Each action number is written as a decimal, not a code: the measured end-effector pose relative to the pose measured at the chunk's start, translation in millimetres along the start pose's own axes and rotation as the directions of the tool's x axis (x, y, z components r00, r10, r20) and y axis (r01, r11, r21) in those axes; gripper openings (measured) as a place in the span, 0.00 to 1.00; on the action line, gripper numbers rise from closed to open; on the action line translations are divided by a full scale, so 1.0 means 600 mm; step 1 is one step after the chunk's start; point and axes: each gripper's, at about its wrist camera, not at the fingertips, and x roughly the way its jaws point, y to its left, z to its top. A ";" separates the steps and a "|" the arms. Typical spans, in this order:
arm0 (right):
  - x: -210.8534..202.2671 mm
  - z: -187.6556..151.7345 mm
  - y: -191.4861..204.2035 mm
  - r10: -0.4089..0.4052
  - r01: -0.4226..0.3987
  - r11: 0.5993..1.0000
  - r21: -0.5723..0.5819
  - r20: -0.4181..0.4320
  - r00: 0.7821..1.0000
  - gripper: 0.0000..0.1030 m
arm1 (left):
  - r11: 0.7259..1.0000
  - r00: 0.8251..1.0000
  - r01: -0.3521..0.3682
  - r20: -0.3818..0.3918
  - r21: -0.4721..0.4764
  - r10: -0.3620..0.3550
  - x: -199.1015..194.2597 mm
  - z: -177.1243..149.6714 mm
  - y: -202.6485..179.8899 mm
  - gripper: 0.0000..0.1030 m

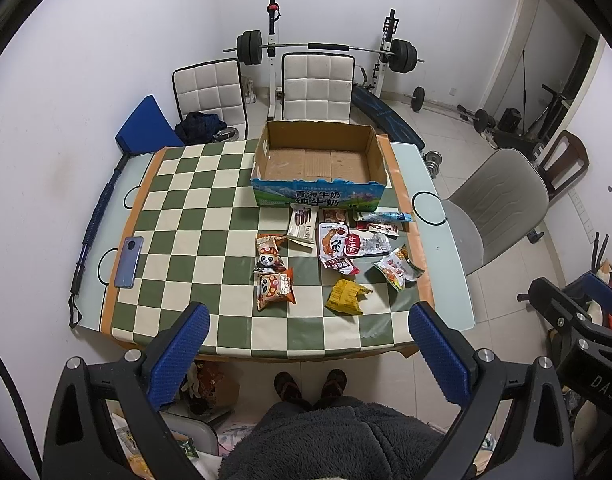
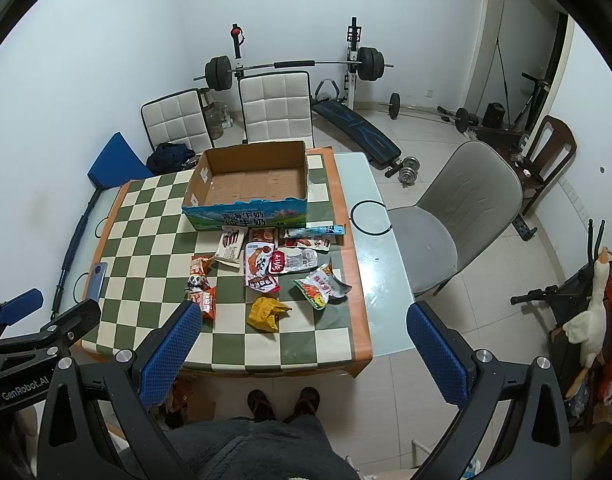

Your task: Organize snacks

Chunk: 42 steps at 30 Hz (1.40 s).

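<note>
Left hand-held gripper (image 1: 308, 344): held wide, nothing gripped or touched, raised above the near worktop edge.
Right hand-held gripper (image 2: 303, 340): likewise spread wide and empty.
Snacks: scattered on the checkered worktop (image 1: 193, 208), at 12 o'clock from both hand-held grippers, just before the cardboard box (image 1: 318, 160).
Box: seen empty, at 12 o'clock beyond the packets.
Nearest packets: yellow packet (image 2: 267, 312) judged closer to the right; panda packet (image 1: 274, 290) to the left, its long axis lying roughly 9-to-3.

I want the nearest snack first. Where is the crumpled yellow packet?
The crumpled yellow packet lies on the checkered cloth, nearest the table's front edge.
</note>
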 end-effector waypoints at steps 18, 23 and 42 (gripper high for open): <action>0.004 0.000 0.000 0.007 -0.007 1.000 0.003 -0.003 1.000 1.00 | 1.000 1.000 0.000 0.002 0.000 0.000 -0.002 -0.002 0.001 0.99; 0.005 0.007 0.015 0.014 -0.014 1.000 0.013 -0.017 1.000 1.00 | 1.000 1.000 0.001 -0.002 -0.003 -0.001 0.000 0.001 0.001 0.99; 0.378 -0.022 0.015 0.185 -0.113 0.972 0.207 -0.373 0.909 1.00 | 0.986 0.942 -0.114 -0.330 -0.121 0.068 0.338 0.045 0.104 0.99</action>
